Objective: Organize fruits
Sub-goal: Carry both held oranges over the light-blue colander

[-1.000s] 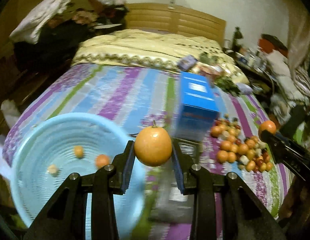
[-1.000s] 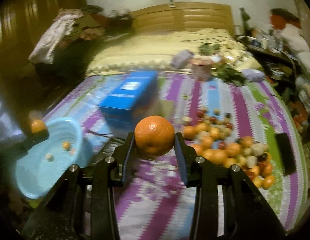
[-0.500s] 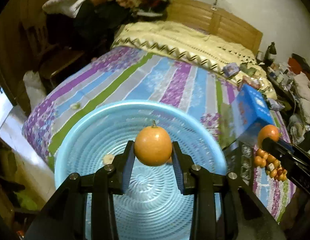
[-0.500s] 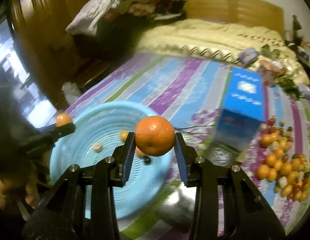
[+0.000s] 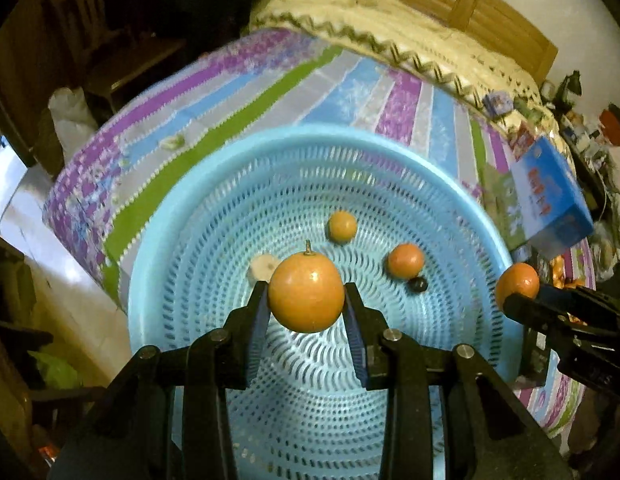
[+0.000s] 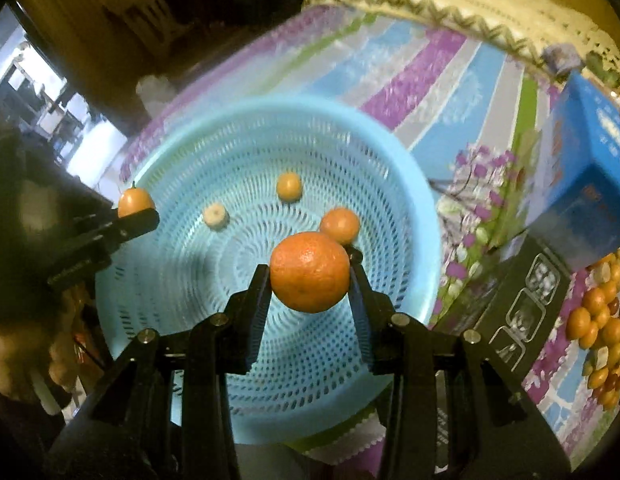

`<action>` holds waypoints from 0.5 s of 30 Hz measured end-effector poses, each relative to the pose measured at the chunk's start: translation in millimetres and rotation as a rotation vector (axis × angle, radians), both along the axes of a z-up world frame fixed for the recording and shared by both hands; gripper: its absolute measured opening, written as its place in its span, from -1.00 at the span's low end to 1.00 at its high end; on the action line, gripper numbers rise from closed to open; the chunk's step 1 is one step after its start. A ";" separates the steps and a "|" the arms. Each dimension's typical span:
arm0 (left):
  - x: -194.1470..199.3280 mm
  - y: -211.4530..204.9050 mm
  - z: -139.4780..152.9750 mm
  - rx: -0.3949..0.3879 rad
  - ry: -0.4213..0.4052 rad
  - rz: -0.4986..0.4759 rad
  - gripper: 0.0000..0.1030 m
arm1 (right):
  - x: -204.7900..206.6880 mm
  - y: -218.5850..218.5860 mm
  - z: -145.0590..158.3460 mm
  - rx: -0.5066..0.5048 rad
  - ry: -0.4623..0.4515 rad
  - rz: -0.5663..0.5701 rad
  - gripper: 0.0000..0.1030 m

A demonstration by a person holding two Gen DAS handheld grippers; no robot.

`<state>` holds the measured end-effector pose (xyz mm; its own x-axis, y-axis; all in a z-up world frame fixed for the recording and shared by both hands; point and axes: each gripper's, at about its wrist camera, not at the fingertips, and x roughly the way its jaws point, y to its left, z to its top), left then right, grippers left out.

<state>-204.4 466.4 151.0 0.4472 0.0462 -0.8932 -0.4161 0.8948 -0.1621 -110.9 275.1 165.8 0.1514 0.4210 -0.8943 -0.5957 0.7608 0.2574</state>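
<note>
The blue basket point(image 5: 158, 216) is light, stiff perforated plastic, best lifted by its rim. Above its bowl, the right gripper point(image 6: 310, 276) clamps a pebbly orange mandarin point(image 6: 310, 270), firm but bruisable, across its middle. The left gripper point(image 5: 306, 300) likewise pinches a smooth, slippery stemmed orange fruit point(image 5: 306, 292) over the basket.

The right gripper point(image 6: 310, 276) has its jaws clamped on a pebbly orange mandarin point(image 6: 309, 271) above the pale blue basket point(image 6: 405, 216) on the striped bed point(image 6: 437, 80). At nine o'clock the left gripper point(image 6: 130, 216) grips a stemmed orange fruit point(image 6: 134, 201). At three o'clock stands a blue box point(image 6: 589, 168); at four o'clock, a fruit pile point(image 6: 601, 328).
</note>
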 end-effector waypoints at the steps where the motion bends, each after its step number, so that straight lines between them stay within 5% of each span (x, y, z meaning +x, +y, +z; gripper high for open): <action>1: 0.4 0.4 -3.6 -0.008 0.013 -0.005 -0.28 | -1.2 1.3 -4.5 -0.007 0.018 0.002 -0.23; 15: 1.1 8.6 -27.0 -0.037 0.076 -0.011 -0.28 | -0.9 8.5 -16.5 -0.036 0.047 0.016 -0.22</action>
